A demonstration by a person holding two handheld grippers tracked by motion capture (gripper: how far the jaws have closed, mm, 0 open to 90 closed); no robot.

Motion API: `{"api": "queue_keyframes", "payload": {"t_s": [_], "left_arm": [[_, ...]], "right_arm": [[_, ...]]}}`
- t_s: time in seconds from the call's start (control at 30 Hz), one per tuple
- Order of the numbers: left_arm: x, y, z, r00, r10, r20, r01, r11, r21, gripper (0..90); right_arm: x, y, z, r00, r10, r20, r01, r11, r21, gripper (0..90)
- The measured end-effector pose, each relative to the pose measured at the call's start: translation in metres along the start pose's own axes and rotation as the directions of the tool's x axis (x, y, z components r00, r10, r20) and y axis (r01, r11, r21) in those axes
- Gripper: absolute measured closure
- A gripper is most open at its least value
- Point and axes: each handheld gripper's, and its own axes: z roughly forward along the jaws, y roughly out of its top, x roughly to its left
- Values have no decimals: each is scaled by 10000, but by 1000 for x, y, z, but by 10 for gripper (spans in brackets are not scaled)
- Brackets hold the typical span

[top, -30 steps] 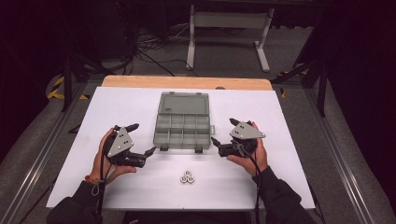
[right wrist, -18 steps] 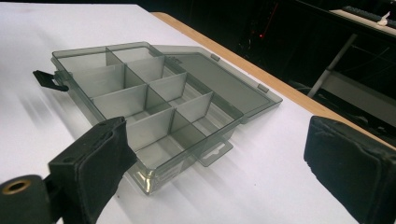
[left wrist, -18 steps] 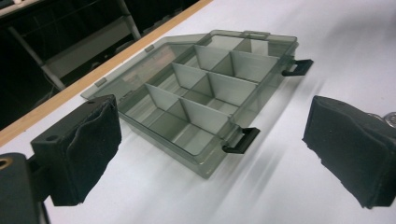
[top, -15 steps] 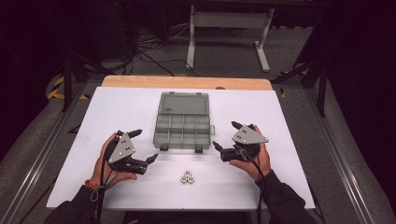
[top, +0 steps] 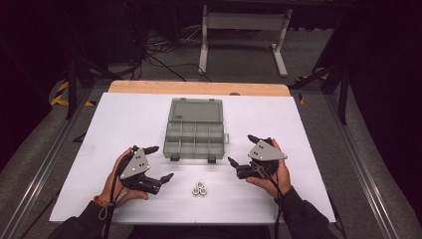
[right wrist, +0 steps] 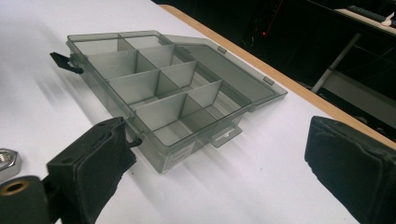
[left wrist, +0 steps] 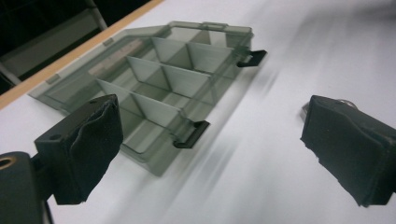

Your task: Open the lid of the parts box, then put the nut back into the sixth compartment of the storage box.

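While the small cluster of metal nuts (top: 199,188) lies on the white counter (top: 308,124) near its front edge, just in front of the open grey compartment box (top: 195,133), it sits between the two hands and touches neither tool. To its left the left hand-held gripper (top: 160,163) is held low over the counter with its jaws spread wide apart and nothing between them, and to its right the right hand-held gripper (top: 240,148) is likewise gaping and empty. Behind the nuts, the box rests mid-counter with its clear lid (top: 195,109) folded back flat and its two black latches (top: 174,157) facing the person.
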Motion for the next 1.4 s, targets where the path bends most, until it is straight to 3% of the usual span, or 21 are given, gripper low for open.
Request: {"api": "queue_keyframes", "payload": {"t_s": [0.13, 0.4, 0.67, 0.77, 1.17, 1.4], "left_arm": [[-10, 0, 8, 9990, 243, 369, -253, 9993, 275, 59], [-21, -4, 16, 9962, 200, 844, -267, 9965, 794, 62], [-29, -7, 22, 9919, -134, 1260, 27, 9964, 842, 65], [-32, -8, 25, 9874, -352, 1542, 214, 9957, 905, 66], [-46, -8, 38, 9774, -373, 2081, 70, 9895, 1447, 68], [-53, -6, 45, 9711, -278, 2372, -136, 9851, 1712, 78]], "right_arm": [[3, -2, -2, 9999, -100, -50, 100, 9999, 61, 68], [9, -5, -3, 9995, -213, -216, 218, 9995, 208, 70], [15, -7, -3, 9985, -342, -435, 354, 9990, 289, 71], [17, -9, -4, 9982, -302, -518, 320, 9989, 339, 72], [17, -15, -7, 9975, -66, -704, 102, 9987, 502, 75], [14, -19, -12, 9984, -1, -571, 33, 9984, 559, 77]]}}
